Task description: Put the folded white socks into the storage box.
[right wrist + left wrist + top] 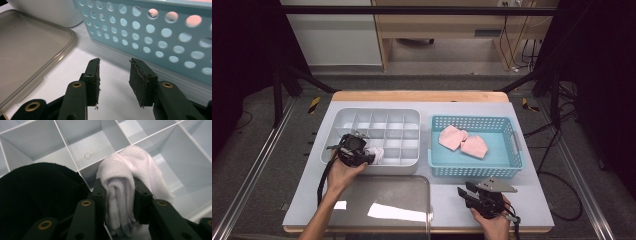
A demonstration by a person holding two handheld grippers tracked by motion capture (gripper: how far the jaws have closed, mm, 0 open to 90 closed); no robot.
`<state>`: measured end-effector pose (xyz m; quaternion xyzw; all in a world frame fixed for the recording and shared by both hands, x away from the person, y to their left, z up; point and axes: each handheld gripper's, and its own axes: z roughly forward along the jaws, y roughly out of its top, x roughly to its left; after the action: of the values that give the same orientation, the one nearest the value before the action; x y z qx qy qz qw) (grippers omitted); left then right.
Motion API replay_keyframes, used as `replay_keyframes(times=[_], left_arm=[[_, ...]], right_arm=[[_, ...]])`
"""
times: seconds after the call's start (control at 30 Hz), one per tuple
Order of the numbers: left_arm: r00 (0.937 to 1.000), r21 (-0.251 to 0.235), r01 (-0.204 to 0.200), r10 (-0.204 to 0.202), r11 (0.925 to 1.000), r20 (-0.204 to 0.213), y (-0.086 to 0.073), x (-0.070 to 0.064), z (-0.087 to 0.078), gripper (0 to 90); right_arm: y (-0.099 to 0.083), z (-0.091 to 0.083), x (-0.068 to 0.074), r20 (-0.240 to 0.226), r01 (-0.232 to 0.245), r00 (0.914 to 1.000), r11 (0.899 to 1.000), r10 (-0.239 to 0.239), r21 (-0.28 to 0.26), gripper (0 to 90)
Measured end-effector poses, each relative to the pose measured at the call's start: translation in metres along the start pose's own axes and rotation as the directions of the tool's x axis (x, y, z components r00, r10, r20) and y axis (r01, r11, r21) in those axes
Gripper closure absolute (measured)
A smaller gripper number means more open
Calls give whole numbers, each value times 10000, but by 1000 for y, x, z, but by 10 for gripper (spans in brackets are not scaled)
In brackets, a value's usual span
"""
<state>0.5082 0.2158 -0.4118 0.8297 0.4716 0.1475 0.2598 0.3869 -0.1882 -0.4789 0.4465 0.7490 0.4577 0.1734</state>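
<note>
While left gripper (119, 202) pinches white cloth (125, 185) over divided tray (409, 165).

High view looks down; gripper views sit close, sharing its divided tray (370, 134) and basket (475, 146).

- This looks like a lab or test room.
- A black metal frame (412, 10) stands around the table (532, 200).
- At 1 o'clock, loose cables (524, 47) hang by a wooden bench (437, 25).
</note>
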Motion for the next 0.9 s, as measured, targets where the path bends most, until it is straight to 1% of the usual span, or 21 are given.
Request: replay_keyframes(times=[0.03,0.07,0.1,0.2,0.23,0.27,0.3,0.33,0.37,0.43,0.53,0.57,0.63,0.7,0.77,0.8,0.83,0.87,0.9], left_arm=[[10000,-161,-57,56,9999,-50,0,0,-3,605],[9998,-321,-156,150,9994,-161,-1,0,-7,542],[9999,-545,-123,118,9984,-89,-1,1,-11,503],[9999,-1131,88,-72,9935,147,-2,5,-22,500],[9998,-1227,122,-101,9924,173,-2,4,-23,526],[10000,-1167,57,-50,9932,60,-1,3,-20,557],[9999,-1110,18,-32,9938,-118,-1,1,-18,616],[9999,-1003,44,-60,9949,-160,0,0,-13,666],[9999,-957,96,-108,9954,-122,1,0,-10,698],[9996,-689,93,-110,9976,-256,1,-2,-3,731],[9980,-229,-165,151,9996,-606,2,-4,5,763],[9967,-116,-250,240,9996,-770,2,-5,8,766],[9961,-39,-249,245,9997,-848,3,-5,11,767],[9972,-108,-193,184,9998,-728,2,-3,9,764],[9985,-330,-22,5,9995,-541,1,0,4,740],[9992,-600,106,-129,9981,-385,0,2,-2,718],[9996,-798,138,-158,9967,-247,-1,4,-5,699],[9998,-1061,186,-196,9942,-83,-2,5,-11,680],[9995,-1402,312,-305,9896,73,-3,6,-18,648]], right_arm=[[0,0,-1,38,12,10000,10000,-12,-13,592],[0,0,-1,66,-10,10000,10000,10,-14,588],[-1,-1,-2,89,4,10000,10000,-3,-28,586],[-1,-3,-3,141,-6,9999,9999,8,-110,588],[0,-3,-4,163,-11,9999,9999,13,-134,590],[0,-4,-4,171,-32,9998,9999,35,-155,594],[0,-4,-4,170,-60,9998,9999,62,-156,600],[0,-5,-4,153,-51,9999,9999,54,-163,604],[0,-5,-3,143,-6,9999,9999,9,-170,609],[0,-5,-3,128,10,9999,9999,-8,-170,617],[0,-4,-3,103,0,9999,9999,2,-155,627],[1,-4,-3,95,24,10000,9999,-22,-156,630],[1,-4,-2,73,70,9999,9999,-69,-132,632],[1,-4,-1,44,96,9999,9999,-96,-118,631],[1,-4,-1,31,87,10000,9998,-87,-154,628],[2,-5,-1,25,50,10000,9999,-49,-164,624],[2,-6,-1,62,46,10000,9997,-45,-233,621],[2,-7,-1,67,44,10000,9996,-42,-263,618],[3,-8,-2,85,35,10000,9995,-32,-323,614]])
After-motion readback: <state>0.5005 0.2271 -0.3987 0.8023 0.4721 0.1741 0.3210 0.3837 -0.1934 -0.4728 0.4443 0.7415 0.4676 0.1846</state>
